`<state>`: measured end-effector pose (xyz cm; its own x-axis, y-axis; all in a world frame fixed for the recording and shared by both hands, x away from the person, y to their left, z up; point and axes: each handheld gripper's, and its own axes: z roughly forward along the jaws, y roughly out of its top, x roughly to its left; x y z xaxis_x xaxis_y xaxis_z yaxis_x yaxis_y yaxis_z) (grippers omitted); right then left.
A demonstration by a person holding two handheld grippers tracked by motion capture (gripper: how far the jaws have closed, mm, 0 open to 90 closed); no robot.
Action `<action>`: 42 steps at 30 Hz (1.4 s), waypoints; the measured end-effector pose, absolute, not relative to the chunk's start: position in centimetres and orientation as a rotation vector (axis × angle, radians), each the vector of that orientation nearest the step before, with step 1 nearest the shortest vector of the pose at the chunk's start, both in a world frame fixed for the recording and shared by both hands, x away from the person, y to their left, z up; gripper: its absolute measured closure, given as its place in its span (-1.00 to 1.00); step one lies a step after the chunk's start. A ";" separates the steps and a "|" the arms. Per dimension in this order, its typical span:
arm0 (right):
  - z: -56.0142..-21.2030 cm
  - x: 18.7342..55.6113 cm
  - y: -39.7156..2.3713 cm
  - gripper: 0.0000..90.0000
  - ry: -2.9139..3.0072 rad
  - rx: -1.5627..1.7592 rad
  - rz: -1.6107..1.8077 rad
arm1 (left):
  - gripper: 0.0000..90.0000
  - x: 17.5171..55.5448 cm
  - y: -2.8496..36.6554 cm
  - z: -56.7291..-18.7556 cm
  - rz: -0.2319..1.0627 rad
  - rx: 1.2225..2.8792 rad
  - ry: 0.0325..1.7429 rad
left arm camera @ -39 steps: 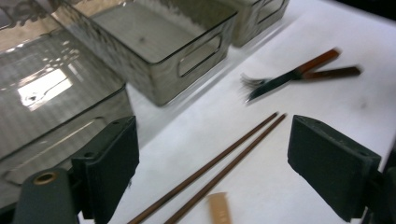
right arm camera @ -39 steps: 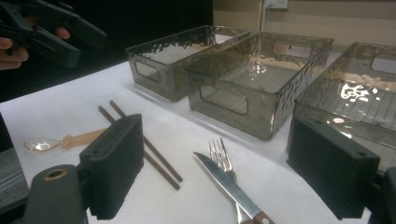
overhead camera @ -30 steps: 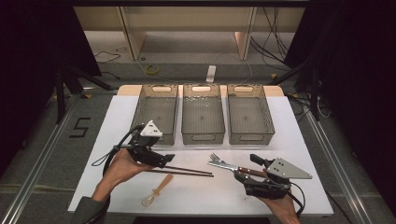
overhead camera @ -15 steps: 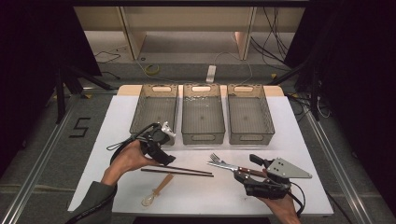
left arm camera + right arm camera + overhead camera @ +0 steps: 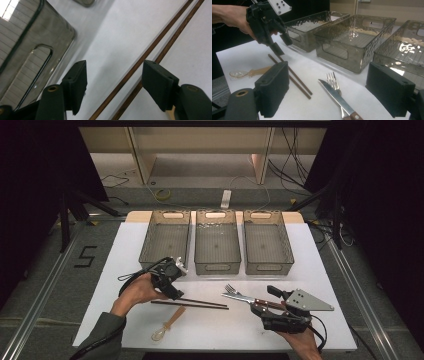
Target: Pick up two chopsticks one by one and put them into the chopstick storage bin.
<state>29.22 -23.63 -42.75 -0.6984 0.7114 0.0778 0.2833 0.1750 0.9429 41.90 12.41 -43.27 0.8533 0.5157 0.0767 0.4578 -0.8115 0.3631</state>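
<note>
Three bins (image 5: 217,245) stand in a row on the bench (image 5: 125,245); before them lie two chopsticks (image 5: 200,303), one fork (image 5: 231,289), one knife (image 5: 245,298) and one spoon (image 5: 167,325). The left tool (image 5: 176,294) straddles the chopsticks' ends, its jaws apart and just closing in, pads clear. The right tool (image 5: 334,90) rests open near the knife.

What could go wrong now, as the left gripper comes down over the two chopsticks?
The left gripper has just been closing with both chopsticks between its jaws, pads not yet touching. The sticks lie slightly apart, so the jaws may catch only one, or roll them. The left bin is close; lifting could knock it.
</note>
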 end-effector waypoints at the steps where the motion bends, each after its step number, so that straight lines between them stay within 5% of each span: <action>1: -42.8 29.2 -23.6 -0.58 2.078 0.942 1.533 | -0.14 41.9 12.4 -43.4 0.242 2.704 0.725; 22: -43.0 29.5 -23.7 -0.58 2.088 0.950 1.516 | 0.36 42.6 12.4 -45.5 0.152 2.857 0.655; 42: -43.0 29.5 -23.6 -0.58 2.094 0.952 1.508 | 0.56 42.4 12.2 -45.8 0.073 2.919 0.554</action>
<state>29.50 -23.62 -43.04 -0.6942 0.7159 0.0750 0.2980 0.1910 0.9353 42.38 12.22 -45.76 0.9298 0.3676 0.0167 0.3592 -0.9166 0.1753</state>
